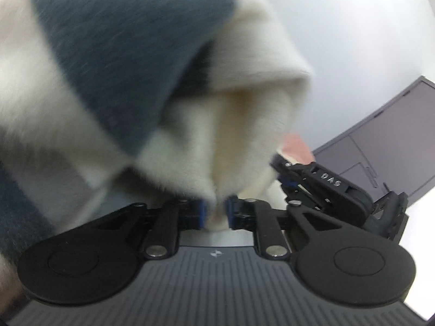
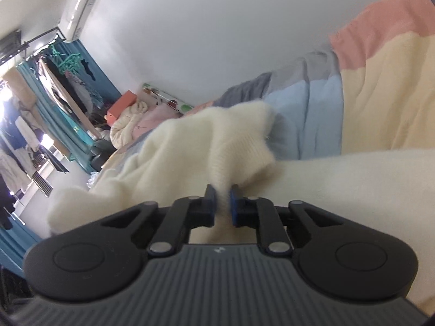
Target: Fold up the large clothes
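A fluffy sweater (image 1: 114, 62), cream with dark blue-grey blocks, fills most of the left wrist view, blurred and bunched up close. My left gripper (image 1: 216, 212) is shut on a cream fold of it, the cloth pinched between the blue pads. In the right wrist view the same sweater (image 2: 190, 146) shows only cream knit, lying over a bed. My right gripper (image 2: 223, 203) is shut on a ridge of that cream cloth. The right gripper (image 1: 323, 187) also appears at the right of the left wrist view, close beside the left one.
A bedcover (image 2: 380, 103) in pink, pale yellow, light blue and grey blocks lies under the sweater. Piled clothes and an orange box (image 2: 122, 103) sit at the far end. Teal curtains (image 2: 68, 108), hanging laundry and a wall air conditioner (image 2: 77, 5) are at left. A dark cabinet (image 1: 386, 149) stands at right.
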`<state>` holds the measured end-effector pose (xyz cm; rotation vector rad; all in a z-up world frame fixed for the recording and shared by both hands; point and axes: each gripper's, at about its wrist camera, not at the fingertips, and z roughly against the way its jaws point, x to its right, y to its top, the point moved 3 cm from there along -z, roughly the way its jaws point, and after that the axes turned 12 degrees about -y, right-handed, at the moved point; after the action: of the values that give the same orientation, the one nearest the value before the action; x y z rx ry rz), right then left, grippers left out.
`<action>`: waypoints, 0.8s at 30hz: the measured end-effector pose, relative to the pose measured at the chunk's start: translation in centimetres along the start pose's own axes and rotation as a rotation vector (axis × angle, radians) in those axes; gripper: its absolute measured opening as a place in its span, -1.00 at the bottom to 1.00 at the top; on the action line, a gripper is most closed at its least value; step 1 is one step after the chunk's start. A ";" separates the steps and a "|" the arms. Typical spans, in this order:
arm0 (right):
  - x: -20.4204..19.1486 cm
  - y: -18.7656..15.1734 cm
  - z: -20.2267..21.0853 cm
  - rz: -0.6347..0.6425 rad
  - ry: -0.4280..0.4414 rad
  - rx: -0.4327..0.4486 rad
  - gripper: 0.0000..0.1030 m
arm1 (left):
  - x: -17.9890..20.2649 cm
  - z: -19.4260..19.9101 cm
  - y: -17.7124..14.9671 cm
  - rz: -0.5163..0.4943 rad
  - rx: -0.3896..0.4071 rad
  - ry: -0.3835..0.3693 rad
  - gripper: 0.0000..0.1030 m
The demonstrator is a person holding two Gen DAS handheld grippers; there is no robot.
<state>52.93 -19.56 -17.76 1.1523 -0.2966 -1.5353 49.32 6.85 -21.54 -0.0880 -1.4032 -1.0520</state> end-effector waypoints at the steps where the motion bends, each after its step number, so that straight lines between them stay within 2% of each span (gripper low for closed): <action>1: -0.3 0.2 0.6 0.009 0.003 0.013 -0.76 | 0.7 0.4 0.2 -0.003 0.010 -0.012 -0.71; 6: -2.0 1.2 4.3 0.047 0.020 0.052 -0.78 | 4.7 5.2 1.0 -0.045 0.069 -0.050 -0.74; 10: -4.0 0.7 8.4 0.076 0.010 0.075 -0.78 | 7.2 9.0 1.5 -0.056 0.083 -0.011 -0.74; 13: -6.0 -0.1 12.0 0.125 0.017 0.102 -0.79 | 9.1 12.5 1.3 -0.052 0.098 -0.016 -0.74; 18: -8.5 -1.8 17.3 0.175 0.038 0.121 -0.79 | 12.5 17.6 -0.6 -0.080 0.100 0.010 -0.74; 24: -10.7 -5.6 23.6 0.234 0.059 0.128 -0.79 | 15.8 23.8 -4.4 -0.103 0.101 0.047 -0.75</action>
<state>29.85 -17.65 -4.94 1.2151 -0.4788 -1.2904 25.81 10.48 -5.08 0.0833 -1.4280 -1.0589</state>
